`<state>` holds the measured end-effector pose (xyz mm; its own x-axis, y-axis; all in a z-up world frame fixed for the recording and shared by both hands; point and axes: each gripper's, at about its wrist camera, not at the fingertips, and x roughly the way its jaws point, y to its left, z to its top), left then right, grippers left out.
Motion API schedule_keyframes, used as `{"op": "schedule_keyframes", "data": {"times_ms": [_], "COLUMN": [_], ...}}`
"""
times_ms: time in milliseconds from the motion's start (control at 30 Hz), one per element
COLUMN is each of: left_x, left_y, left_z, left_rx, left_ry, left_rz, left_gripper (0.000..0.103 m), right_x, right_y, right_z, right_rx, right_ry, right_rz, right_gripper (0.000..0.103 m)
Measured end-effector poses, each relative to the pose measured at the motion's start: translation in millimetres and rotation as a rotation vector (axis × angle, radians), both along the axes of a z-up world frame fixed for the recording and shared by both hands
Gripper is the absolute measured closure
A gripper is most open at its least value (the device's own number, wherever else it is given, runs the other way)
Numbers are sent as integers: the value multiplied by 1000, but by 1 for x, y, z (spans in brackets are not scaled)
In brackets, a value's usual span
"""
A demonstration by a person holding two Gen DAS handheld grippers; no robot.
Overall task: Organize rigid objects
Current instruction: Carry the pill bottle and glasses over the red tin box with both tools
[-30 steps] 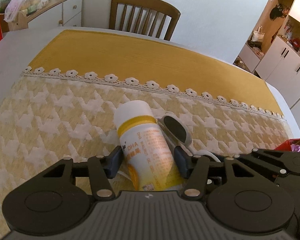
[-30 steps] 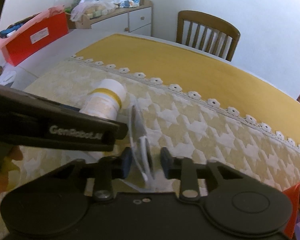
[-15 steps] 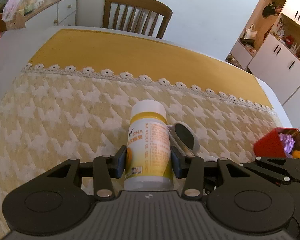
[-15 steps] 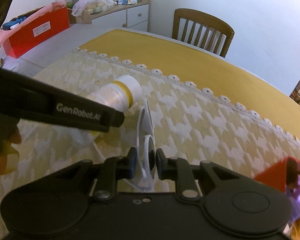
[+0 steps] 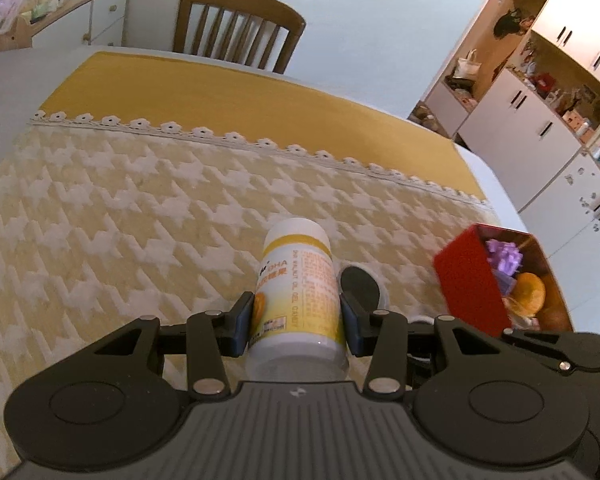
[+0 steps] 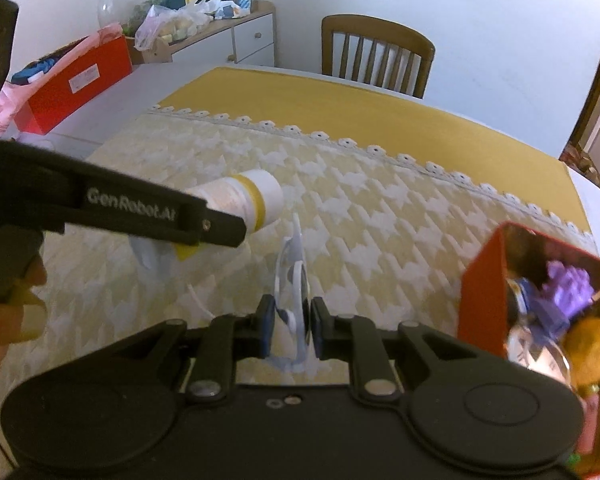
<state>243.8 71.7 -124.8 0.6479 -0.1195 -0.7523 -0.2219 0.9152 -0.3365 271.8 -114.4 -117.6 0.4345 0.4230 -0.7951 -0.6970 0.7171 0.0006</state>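
Left gripper [image 5: 296, 322]: jaws clamped on the white-and-yellow supplement bottle [image 5: 298, 292], held off the counter [image 5: 140, 220], cap pointing toward 12 o'clock. Right gripper [image 6: 292, 330]: jaws nearly closed, pinching the clear goggles [image 6: 294, 276] edge-on. Red box [image 6: 482, 292] at 3 o'clock, holding a purple toy and an orange ball, near both grippers.

Box [image 5: 470, 284] right of bottle [image 5: 296, 292]

Matte black left tool [image 5: 296, 322], blue pads [image 5: 244, 320], silver screws, white "GenRobot.AI" lettering, bare-skinned hand [image 6: 4, 320]
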Motion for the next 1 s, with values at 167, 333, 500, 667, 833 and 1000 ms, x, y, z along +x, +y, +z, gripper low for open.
{"op": "schedule_keyframes", "data": {"times_ms": [167, 333, 500, 667, 833, 1000], "left_x": [-7, -14, -16, -13, -5, 4], "left_y": [-12, -31, -54, -82, -109, -135], "left_z": [12, 34, 57, 77, 88, 90], "left_rx": [-28, -45, -52, -41, -16, 1], "left_ry": [-17, -61, -109, -159, -187, -189], "left_rz": [1, -8, -33, -69, -89, -114], "left_gripper": [59, 59, 59, 59, 59, 59], "right_x": [-12, -20, -21, -21, -17, -10], "right_y": [-21, -43, -70, -97, -131, -168], "right_z": [11, 26, 35, 43, 56, 64], "right_rx": [15, 22, 37, 46, 76, 87], "right_ry": [-16, -57, -78, -97, -123, -148], "right_rz": [-23, -35, -72, -105, -164, -220], "right_gripper": [86, 86, 86, 86, 86, 86]}}
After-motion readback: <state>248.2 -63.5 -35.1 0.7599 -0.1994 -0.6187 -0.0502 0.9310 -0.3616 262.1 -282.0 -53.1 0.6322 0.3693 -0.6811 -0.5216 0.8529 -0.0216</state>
